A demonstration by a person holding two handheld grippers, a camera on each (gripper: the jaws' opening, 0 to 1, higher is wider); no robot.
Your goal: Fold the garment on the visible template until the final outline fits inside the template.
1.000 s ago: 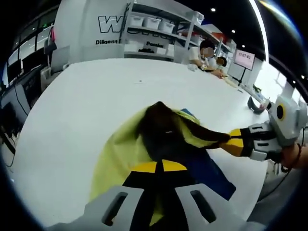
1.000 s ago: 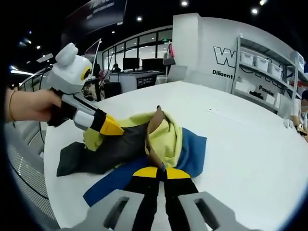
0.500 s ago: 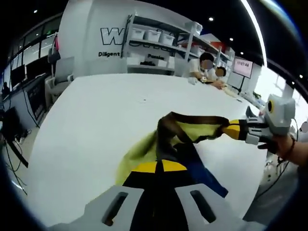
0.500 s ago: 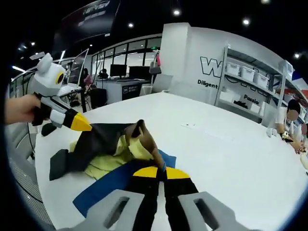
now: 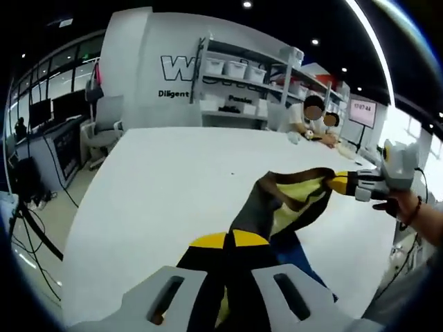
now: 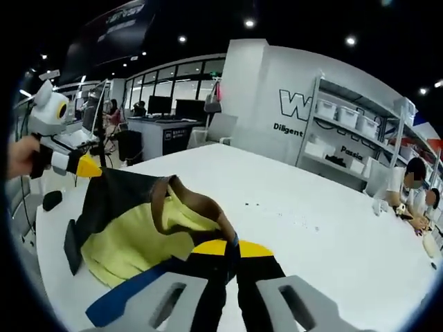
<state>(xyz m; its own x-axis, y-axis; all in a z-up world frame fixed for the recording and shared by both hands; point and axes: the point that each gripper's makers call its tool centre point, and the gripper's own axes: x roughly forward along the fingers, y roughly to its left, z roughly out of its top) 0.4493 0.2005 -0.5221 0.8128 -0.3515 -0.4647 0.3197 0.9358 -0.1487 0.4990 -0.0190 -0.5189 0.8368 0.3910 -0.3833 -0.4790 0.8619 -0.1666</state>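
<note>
White tabletop spreads beyond both pairs of jaws, with shelving behind carrying pale storage bins; what they hold cannot be made out. The garment, yellow with dark panels, hangs stretched between the two tools, lifted off the blue template lying below it. The left gripper is clamped on one edge of the fabric at its fingertips; the right gripper pinches the opposite edge, apparently near the neckline. To fold well, keep the span taut and level, lower it squarely over the template, and let go only once the edges sit inside the blue.
</note>
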